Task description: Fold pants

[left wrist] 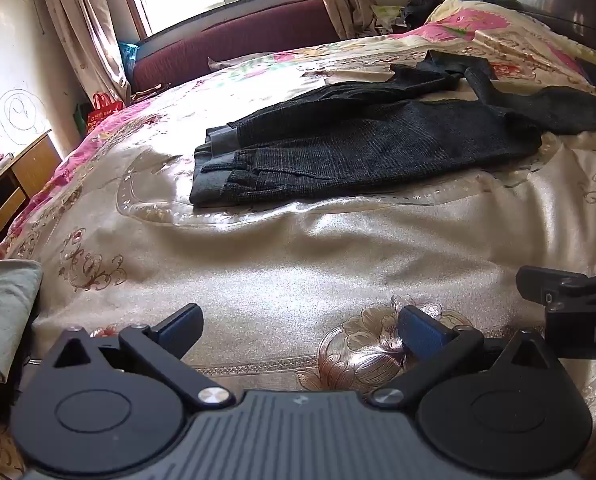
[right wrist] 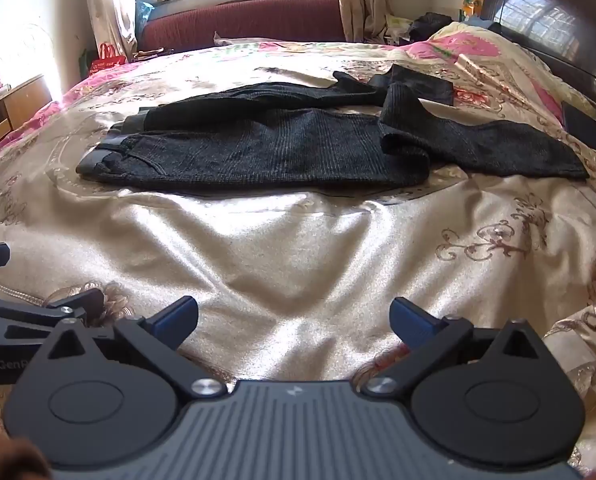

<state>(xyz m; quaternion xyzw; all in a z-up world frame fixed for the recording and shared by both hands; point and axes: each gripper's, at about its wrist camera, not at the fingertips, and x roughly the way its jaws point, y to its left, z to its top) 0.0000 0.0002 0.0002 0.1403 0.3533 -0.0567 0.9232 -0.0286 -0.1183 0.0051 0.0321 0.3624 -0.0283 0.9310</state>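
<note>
Dark grey ribbed pants [left wrist: 357, 144] [right wrist: 282, 148] lie across the middle of the bed, waistband to the left, legs running right and partly doubled over each other. My left gripper [left wrist: 298, 328] hovers open over the cream bedspread, well short of the pants, with nothing between its blue pads. My right gripper [right wrist: 294, 320] is open too, equally far from the pants and empty. Each gripper shows at the edge of the other's view: the right gripper [left wrist: 569, 292] at the right edge, the left gripper [right wrist: 30, 316] at the left edge.
The floral bedspread [left wrist: 298, 264] covers the bed. A dark headboard [right wrist: 545, 20] stands at the right, a maroon sofa [right wrist: 242, 20] under the window behind. A wooden cabinet [left wrist: 14, 184] stands left of the bed. A grey folded cloth [left wrist: 2, 312] lies at the near left.
</note>
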